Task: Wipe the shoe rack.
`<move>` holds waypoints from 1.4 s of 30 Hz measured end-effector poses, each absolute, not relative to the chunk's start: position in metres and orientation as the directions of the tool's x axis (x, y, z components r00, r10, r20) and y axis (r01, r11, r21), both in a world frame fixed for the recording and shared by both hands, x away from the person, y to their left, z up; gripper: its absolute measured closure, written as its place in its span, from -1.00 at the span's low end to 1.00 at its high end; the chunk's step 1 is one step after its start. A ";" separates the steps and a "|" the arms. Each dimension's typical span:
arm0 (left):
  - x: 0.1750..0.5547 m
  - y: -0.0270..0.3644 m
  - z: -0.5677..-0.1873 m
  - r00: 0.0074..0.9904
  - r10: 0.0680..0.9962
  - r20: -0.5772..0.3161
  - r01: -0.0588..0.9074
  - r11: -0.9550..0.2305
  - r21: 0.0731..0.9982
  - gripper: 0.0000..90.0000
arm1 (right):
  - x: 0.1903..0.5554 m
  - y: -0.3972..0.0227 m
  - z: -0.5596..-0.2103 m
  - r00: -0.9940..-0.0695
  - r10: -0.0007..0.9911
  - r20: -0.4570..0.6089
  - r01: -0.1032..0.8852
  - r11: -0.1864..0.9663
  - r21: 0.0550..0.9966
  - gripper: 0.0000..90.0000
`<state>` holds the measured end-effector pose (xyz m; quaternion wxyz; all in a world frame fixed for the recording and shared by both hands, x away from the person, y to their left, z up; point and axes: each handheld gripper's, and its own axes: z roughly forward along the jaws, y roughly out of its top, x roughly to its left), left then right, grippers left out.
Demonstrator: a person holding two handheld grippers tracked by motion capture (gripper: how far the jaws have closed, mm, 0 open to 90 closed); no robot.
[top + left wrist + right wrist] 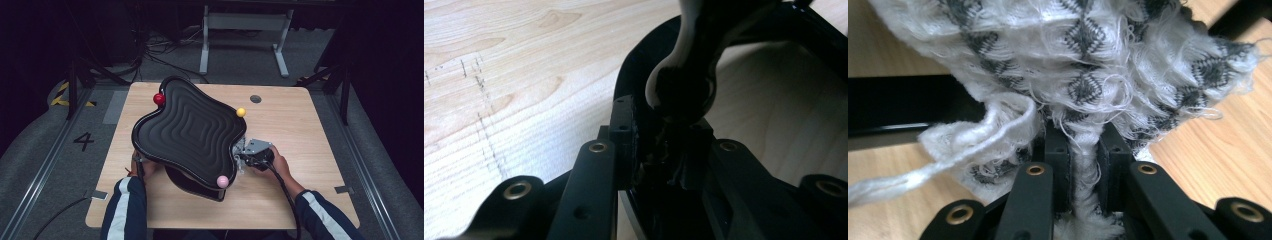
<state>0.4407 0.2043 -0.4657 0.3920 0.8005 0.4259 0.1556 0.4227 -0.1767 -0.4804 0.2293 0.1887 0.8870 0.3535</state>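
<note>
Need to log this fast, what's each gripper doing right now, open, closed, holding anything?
Left gripper: closed on the black wavy tray's rim.
Right gripper: closed on the white-and-grey fringed cloth.

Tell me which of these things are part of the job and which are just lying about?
In use:
- black wavy tray, tilted
- left claw, shut on the tray's edge
- right claw, shut on white-and-grey woven cloth

Lying about:
- white frame beyond the table
- floor cables

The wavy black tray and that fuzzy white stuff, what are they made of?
The wavy black tray looks like smooth moulded plastic: it shines softly and has stepped ridges. The fuzzy white cloth looks like knitted or woven yarn, maybe wool, with loose threads and grey diamond shapes, pinched in the right gripper.
</note>
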 end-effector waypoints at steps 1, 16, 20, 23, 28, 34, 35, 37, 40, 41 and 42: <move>0.438 0.206 -0.466 0.595 0.799 -0.088 0.558 -0.332 0.761 0.65 | 0.424 -0.179 -0.481 -0.813 0.503 -0.295 0.168 0.687 0.707 0.76; 0.420 0.215 -0.463 0.638 0.768 -0.067 0.544 -0.387 0.745 0.65 | 0.449 -0.189 -0.480 -0.774 0.572 -0.271 0.235 0.658 0.716 0.77; 0.413 0.216 -0.462 0.641 0.766 -0.051 0.539 -0.402 0.740 0.65 | 0.431 -0.209 -0.467 -0.821 0.534 -0.200 0.233 0.634 0.738 0.78; 0.410 0.215 -0.460 0.634 0.772 -0.045 0.548 -0.408 0.730 0.65 | 0.412 -0.219 -0.461 -0.879 0.454 -0.146 0.205 0.636 0.744 0.78; 0.406 0.214 -0.461 0.619 0.785 -0.023 0.546 -0.409 0.732 0.65 | 0.362 -0.218 -0.455 -0.970 0.236 -0.063 0.120 0.683 0.720 0.77; 0.403 0.214 -0.462 0.613 0.790 -0.032 0.545 -0.393 0.741 0.65 | 0.328 -0.198 -0.461 -0.994 0.105 -0.016 0.062 0.701 0.711 0.71; 0.403 0.214 -0.462 0.617 0.786 -0.040 0.545 -0.390 0.742 0.65 | 0.326 -0.195 -0.462 -0.994 0.099 -0.035 0.046 0.708 0.705 0.70; 0.402 0.213 -0.462 0.612 0.790 -0.036 0.547 -0.390 0.741 0.65 | 0.323 -0.188 -0.464 -0.995 0.093 -0.037 0.041 0.712 0.701 0.66; 0.400 0.213 -0.462 0.615 0.788 -0.030 0.544 -0.396 0.740 0.65 | 0.316 -0.176 -0.469 -0.993 0.096 -0.073 0.022 0.735 0.678 0.63; 0.400 0.213 -0.462 0.615 0.788 -0.030 0.544 -0.396 0.740 0.65 | 0.316 -0.176 -0.469 -0.993 0.096 -0.073 0.022 0.735 0.678 0.63; 0.399 0.212 -0.462 0.610 0.792 -0.034 0.546 -0.389 0.742 0.65 | 0.313 -0.170 -0.472 -0.986 0.143 -0.085 0.045 0.720 0.693 0.61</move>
